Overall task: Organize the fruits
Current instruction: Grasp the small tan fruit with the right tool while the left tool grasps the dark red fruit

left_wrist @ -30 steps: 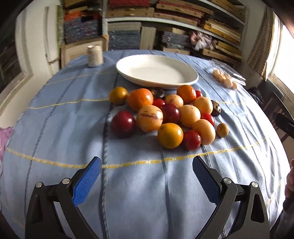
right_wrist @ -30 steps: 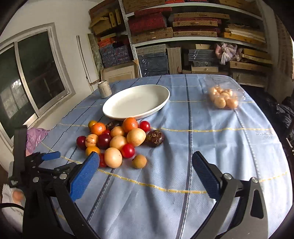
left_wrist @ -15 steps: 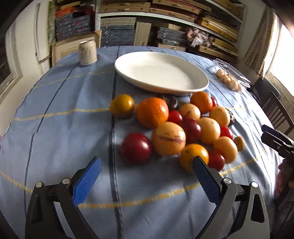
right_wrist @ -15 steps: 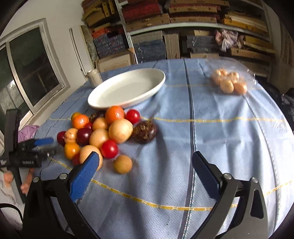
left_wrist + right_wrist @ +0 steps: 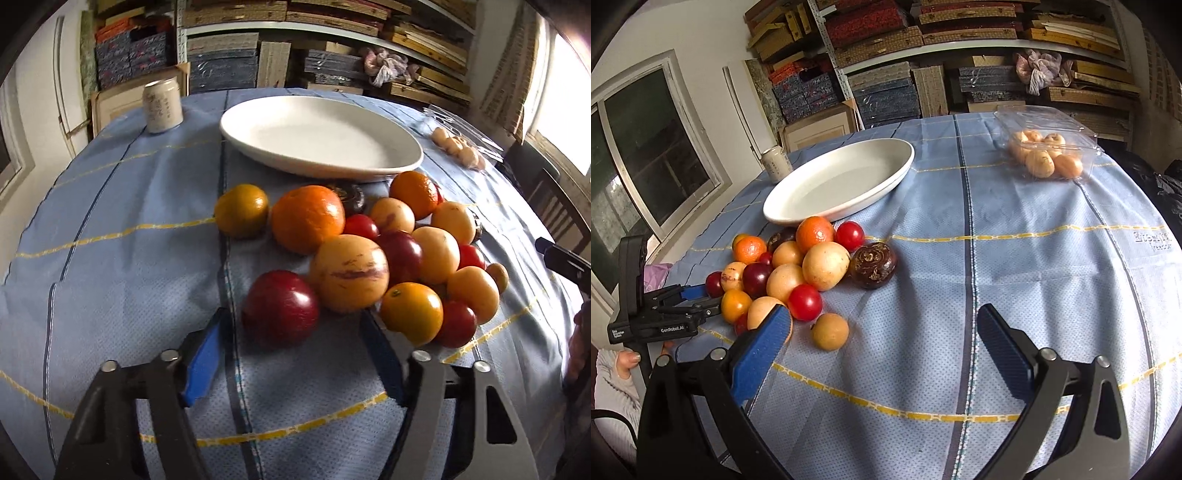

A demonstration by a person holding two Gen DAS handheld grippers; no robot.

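A heap of round fruits, orange, yellow and dark red, lies on the blue cloth-covered table in the middle of the left wrist view, just below the empty white oval ceramic plate and not on it. The left gripper sits at the bottom of that frame. Its blue-padded jaws have just been closing and now stand partly drawn in, with the dark red plum-like fruit just beyond their tips and nothing pinched between them. A streaked yellow fruit touches that red one on its right, and a large orange sits above them.

In the right wrist view the right gripper fills the bottom of the frame, jaws spread wide over bare cloth. A small tan fruit lies apart from the heap, just right of the left-hand pad, and a dark brown wrinkled fruit rests at the heap's right edge. A clear plastic clamshell box of pale round fruits stands at the upper right, well apart. A small white cylindrical jar stands upper left of the plate.
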